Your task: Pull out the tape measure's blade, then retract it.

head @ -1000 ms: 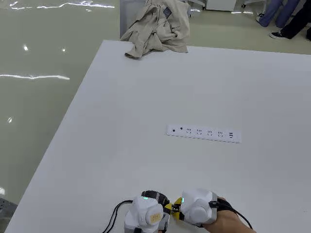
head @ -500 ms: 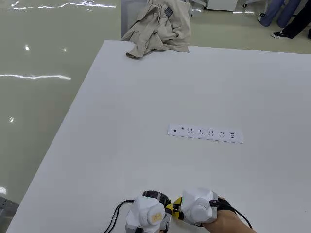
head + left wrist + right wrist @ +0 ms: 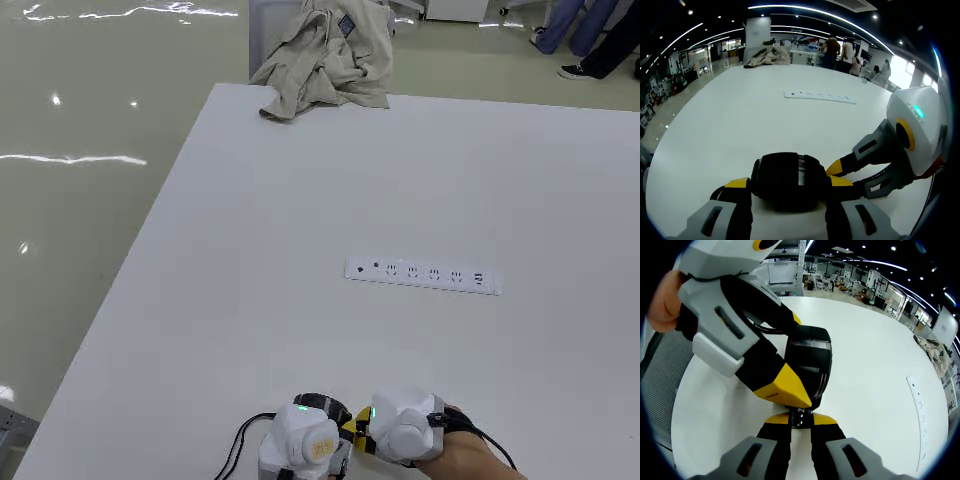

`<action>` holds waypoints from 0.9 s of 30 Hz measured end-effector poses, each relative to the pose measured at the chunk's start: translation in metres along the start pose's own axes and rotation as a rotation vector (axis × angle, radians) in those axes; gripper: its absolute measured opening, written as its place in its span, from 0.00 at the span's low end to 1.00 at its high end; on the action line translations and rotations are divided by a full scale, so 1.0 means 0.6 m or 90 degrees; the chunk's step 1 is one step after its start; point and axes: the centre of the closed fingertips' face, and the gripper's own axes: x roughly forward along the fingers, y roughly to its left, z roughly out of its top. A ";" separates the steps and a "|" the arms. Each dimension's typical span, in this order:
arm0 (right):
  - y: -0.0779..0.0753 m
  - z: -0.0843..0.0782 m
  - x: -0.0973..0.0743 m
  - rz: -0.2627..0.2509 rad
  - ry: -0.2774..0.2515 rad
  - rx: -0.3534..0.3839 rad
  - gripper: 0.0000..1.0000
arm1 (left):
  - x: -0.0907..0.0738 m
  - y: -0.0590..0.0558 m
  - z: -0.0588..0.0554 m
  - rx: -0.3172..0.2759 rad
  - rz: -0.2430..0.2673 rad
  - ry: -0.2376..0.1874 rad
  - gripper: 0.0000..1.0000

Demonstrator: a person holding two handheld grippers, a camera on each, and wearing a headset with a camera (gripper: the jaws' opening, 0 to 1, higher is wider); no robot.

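At the near edge of the white tabletop [image 3: 300,200], the two grippers are sitting very close together. The left gripper [image 3: 788,184] is holding the black tape measure [image 3: 788,172]. Its jaws are squeezing the case from both sides, and the case is resting low over the tabletop. The right gripper [image 3: 801,420] is pointing at the case from the side. Its jaws are pinching in narrow on the end of the blade [image 3: 801,411], right where the blade is coming out of the case. Only a tiny bit of blade is showing between them, with a number 2 on it.

So the blade is almost all inside the case. I think the pull is just getting going: both grips are in place, but the long pull is not done yet. After that, the blade needs to go back in. It could also be the very end of going back in, and I cannot tell that from here.

Farther off, a white power strip [image 3: 422,275] is lying flat on the tabletop, and a beige jacket [image 3: 322,55] is lying bunched up at the far edge.
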 end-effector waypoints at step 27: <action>0.000 0.002 0.001 -0.003 0.007 -0.006 0.15 | -0.003 0.000 0.001 0.000 0.004 0.000 0.57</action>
